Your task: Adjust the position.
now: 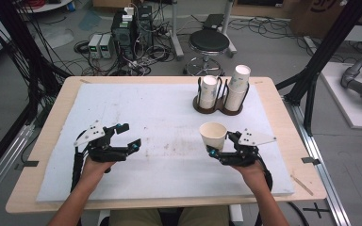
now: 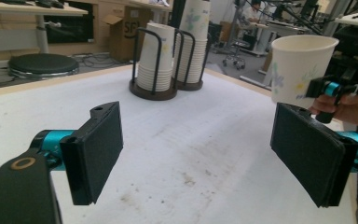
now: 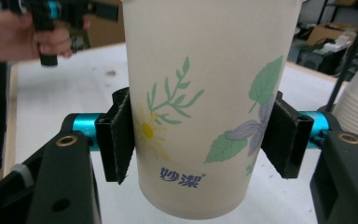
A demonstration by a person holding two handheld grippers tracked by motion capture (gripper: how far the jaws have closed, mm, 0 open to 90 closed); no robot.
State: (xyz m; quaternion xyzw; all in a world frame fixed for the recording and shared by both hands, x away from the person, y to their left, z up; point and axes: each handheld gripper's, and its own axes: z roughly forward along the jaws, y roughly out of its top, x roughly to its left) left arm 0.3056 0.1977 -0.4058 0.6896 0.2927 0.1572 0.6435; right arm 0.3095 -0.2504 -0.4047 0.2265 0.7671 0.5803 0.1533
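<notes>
Plainly my right gripper point(image 3: 200, 140) sits clamped on the paper cup point(image 3: 205, 93) mid-wall — light, thin, easily crushed, so I favour gentle pressure — left gripper point(image 2: 205, 154) jaws apart.

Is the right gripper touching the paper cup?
Touching. In the right gripper view, both pads of the right gripper press against the sides of the flower-printed paper cup, holding it upright above the table.

Two cup stacks point(image 1: 222, 89) stand in a dark holder point(image 1: 217, 109) at the surface's point(image 1: 136, 108) far edge; a stool point(image 1: 209, 43) sits beyond.
</notes>
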